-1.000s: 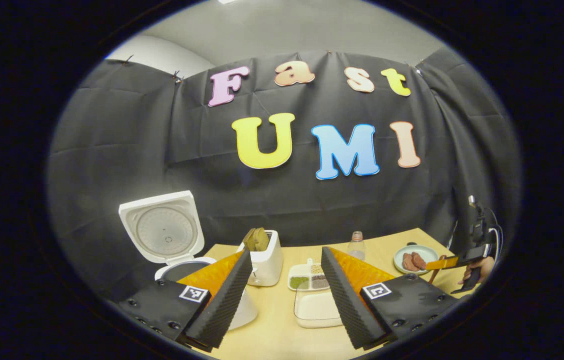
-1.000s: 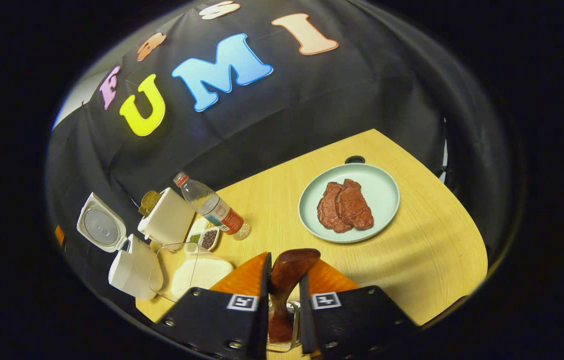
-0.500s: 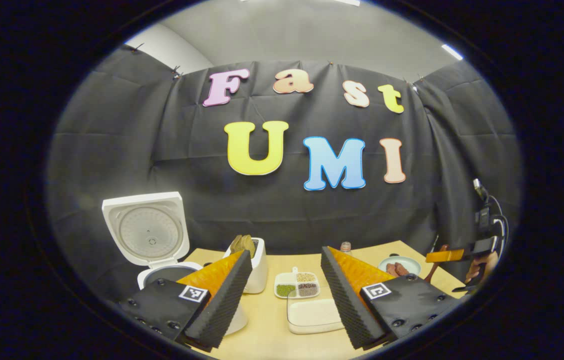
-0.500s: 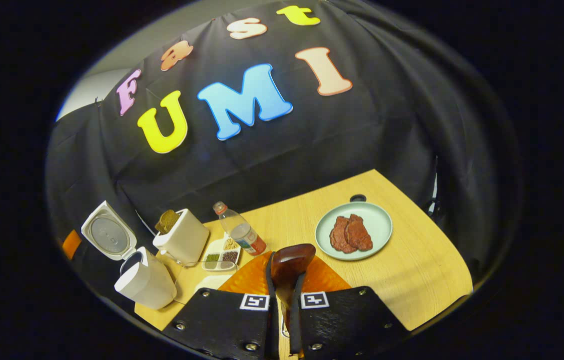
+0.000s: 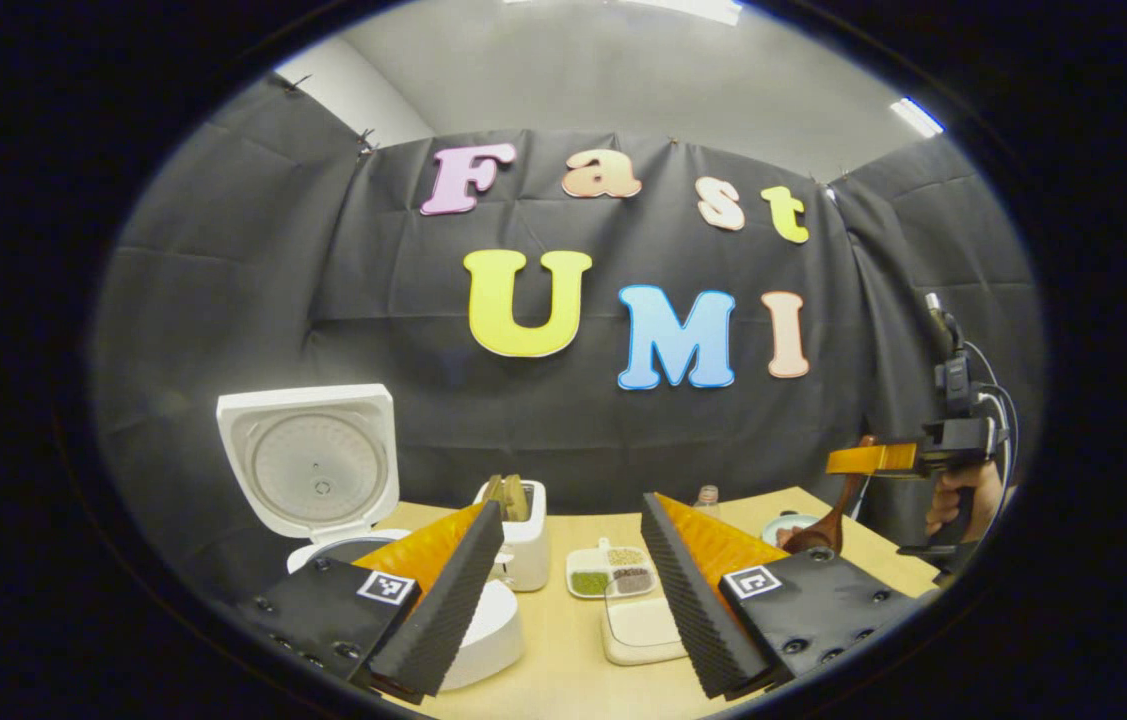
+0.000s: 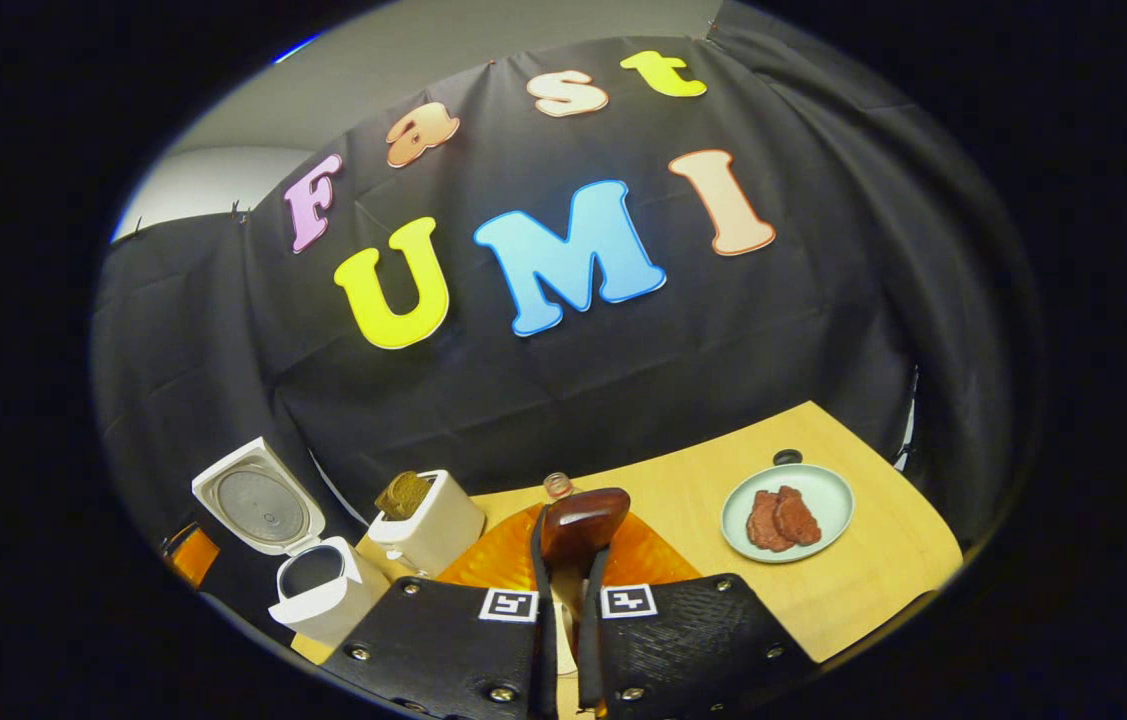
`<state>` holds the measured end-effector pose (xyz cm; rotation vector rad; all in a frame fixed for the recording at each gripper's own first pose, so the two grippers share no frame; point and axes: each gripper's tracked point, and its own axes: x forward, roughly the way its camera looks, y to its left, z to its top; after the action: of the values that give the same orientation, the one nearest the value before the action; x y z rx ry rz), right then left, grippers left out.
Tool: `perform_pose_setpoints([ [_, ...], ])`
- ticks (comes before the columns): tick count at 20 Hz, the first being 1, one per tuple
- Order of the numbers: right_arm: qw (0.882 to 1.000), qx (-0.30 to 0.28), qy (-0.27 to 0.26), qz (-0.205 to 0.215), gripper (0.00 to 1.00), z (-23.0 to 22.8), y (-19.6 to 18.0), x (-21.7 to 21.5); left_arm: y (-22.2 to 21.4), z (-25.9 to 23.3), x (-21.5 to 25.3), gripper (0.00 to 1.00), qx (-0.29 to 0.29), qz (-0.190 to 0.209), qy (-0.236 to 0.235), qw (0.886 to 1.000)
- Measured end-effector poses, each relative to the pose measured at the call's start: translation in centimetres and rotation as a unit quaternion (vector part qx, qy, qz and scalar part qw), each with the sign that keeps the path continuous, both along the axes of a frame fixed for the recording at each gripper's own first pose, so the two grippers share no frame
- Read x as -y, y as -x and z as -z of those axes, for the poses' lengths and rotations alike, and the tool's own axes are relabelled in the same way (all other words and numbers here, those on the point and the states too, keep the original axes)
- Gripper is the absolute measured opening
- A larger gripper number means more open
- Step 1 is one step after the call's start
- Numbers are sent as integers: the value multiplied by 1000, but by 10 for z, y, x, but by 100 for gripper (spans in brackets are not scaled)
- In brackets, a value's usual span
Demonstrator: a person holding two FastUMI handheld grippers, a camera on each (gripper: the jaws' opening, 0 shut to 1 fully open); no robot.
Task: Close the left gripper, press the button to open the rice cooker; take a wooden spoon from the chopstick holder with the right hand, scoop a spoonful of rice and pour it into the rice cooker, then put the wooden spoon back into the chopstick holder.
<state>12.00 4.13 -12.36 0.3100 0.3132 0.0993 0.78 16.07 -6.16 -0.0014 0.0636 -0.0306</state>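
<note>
The white rice cooker stands at the table's left with its lid up. My left gripper hovers open over the table near it, nothing between its fingers. A clear box of white rice lies just past its fingers. At the far right a hand holds my right gripper high, with the wooden spoon hanging from it. In the right gripper view, my right gripper is shut on the spoon's neck, its dark bowl sticking out ahead. The open cooker sits low left.
A white toaster with bread stands behind the cooker, beside a small divided dish of grains. A bottle stands farther back. A pale green plate with meat lies at the right. The table's right edge runs close by.
My right gripper has risen well above the table with the spoon still in it, and its view has tipped up. The left gripper has shifted slightly and stays open.
</note>
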Motion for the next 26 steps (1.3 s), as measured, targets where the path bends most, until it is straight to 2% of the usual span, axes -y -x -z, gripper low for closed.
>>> perform_pose_setpoints([
  [5,1000,-23,10,-18,9,47,-21,-58,9,6,-17,100,-1,10,-12,1000],
  [7,999,-30,21,-25,8,69,-29,-75,11,13,-25,96,-5,10,-16,1000],
  [8,999,-35,26,-29,8,82,-33,-83,13,17,-32,100,-6,5,-15,1000],
  [9,998,-36,31,-34,8,93,-38,-90,13,21,-36,92,-8,7,-11,1000],
  [12,997,-54,48,-36,9,124,-51,-104,16,32,-54,92,-15,-3,-11,1000],
  [13,996,-59,56,-36,9,133,-55,-108,17,32,-59,96,-14,-6,-9,1000],
  [14,995,-66,66,-36,9,142,-57,-111,18,35,-62,92,-17,-11,-6,1000],
  [16,994,-80,63,-42,9,157,-57,-122,22,41,-70,92,-25,-21,-4,999],
  [17,994,-82,56,-44,9,159,-55,-128,23,42,-73,96,-27,-25,-2,999],
  [18,994,-81,50,-47,9,158,-53,-133,24,44,-76,93,-28,-27,-1,999],
  [19,994,-85,34,-53,9,158,-51,-139,24,46,-78,96,-29,-29,-1,999],
  [20,994,-92,7,-55,9,159,-47,-146,25,48,-79,93,-33,-30,-1,999],
  [21,994,-98,-20,-53,9,159,-46,-149,25,49,-79,97,-34,-32,-1,999],
  [22,992,-103,-46,-48,9,160,-47,-149,24,51,-80,92,-37,-31,-1,999],
  [25,983,-119,-134,-37,9,161,-47,-139,24,50,-77,92,-38,-28,-1,999],
  [26,980,-118,-161,-26,8,160,-49,-130,24,49,-76,96,-38,-27,-1,999],
])
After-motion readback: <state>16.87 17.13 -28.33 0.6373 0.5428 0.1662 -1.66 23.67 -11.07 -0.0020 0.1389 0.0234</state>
